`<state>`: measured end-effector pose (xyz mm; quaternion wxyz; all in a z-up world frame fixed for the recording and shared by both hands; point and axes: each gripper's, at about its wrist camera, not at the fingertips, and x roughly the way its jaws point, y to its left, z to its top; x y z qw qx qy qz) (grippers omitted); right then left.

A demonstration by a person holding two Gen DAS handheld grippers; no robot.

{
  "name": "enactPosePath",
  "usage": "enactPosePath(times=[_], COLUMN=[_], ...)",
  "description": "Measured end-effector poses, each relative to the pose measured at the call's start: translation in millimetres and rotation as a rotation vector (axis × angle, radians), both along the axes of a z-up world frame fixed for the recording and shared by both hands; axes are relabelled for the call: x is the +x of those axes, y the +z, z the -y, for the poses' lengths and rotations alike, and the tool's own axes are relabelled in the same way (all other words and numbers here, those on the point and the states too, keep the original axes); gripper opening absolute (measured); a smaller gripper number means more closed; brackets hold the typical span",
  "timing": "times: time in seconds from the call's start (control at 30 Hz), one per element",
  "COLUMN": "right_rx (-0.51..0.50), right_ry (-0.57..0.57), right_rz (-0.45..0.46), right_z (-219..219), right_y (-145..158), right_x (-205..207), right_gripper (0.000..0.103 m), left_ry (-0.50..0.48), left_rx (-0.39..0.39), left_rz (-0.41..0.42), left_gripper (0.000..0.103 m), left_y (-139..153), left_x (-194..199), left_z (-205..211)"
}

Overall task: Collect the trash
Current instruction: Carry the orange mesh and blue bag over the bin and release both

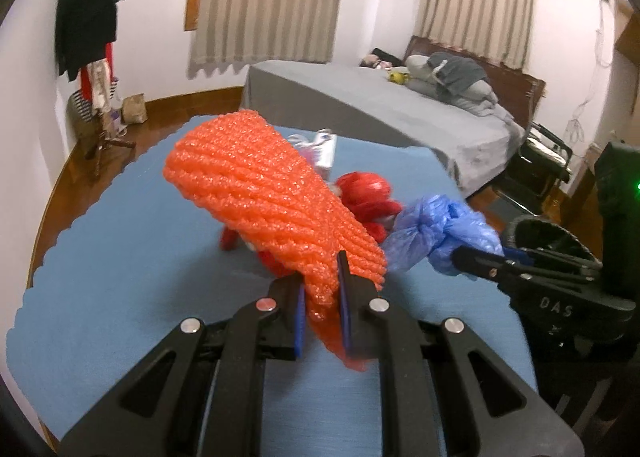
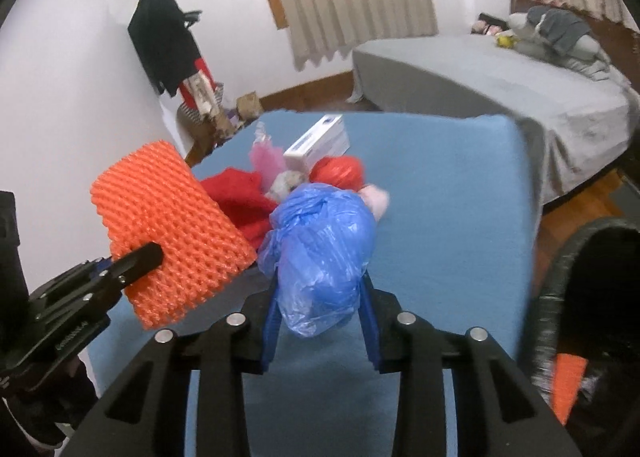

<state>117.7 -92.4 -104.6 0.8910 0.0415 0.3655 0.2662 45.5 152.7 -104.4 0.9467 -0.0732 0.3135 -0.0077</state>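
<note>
Already the left gripper (image 1: 322, 299) is pinching the orange foam net (image 1: 260, 193) narrowly at its lower edge, so it risks sliding out. At lower centre, the right gripper (image 2: 320, 321) is squeezing the slippery blue plastic bag (image 2: 320, 253), which may be slipping free

Left hand-held gripper (image 1: 322, 289) – black linkage arms, silver rivets, blue pads, white "DAS" lettering on the other.

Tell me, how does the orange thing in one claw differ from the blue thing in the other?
The orange foam net is a stiff, ribbed mesh sleeve that keeps its shape; the blue plastic bag is thin, glossy, crumpled film. The net sits in the left gripper, the bag in the right gripper. Both are clamped and held above the blue tablecloth.
</note>
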Motion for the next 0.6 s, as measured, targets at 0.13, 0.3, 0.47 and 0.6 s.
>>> enactPosePath(times=[0.13, 0.3, 0.47, 0.6], right_rx=[0.025, 0.038, 0.042, 0.031], right_ry=[-0.066, -0.160, -0.262, -0.342], right_rz=[0.025, 0.051, 0.062, 0.068], right_z=[29.3, 73.9, 119.2, 149.8], right_y=[15.7, 27.8, 33.7, 33.6], right_x=[-9.4, -21.0, -31.7, -36.7], right_gripper=[0.034, 0.034, 0.034, 0.034], left_ry=[-0.062, -0.148, -0.258, -0.333], left_rx=[0.005, -0.005, -0.005, -0.003], left_rz=[0.023, 0.048, 0.063, 0.066], left_gripper=[0.012, 0.012, 0.012, 0.013], left_y=[8.9, 16.3, 19.3, 16.2], left_x=[0.4, 5.9, 10.5, 11.4], left_z=[22.9, 56.3, 100.0, 132.4])
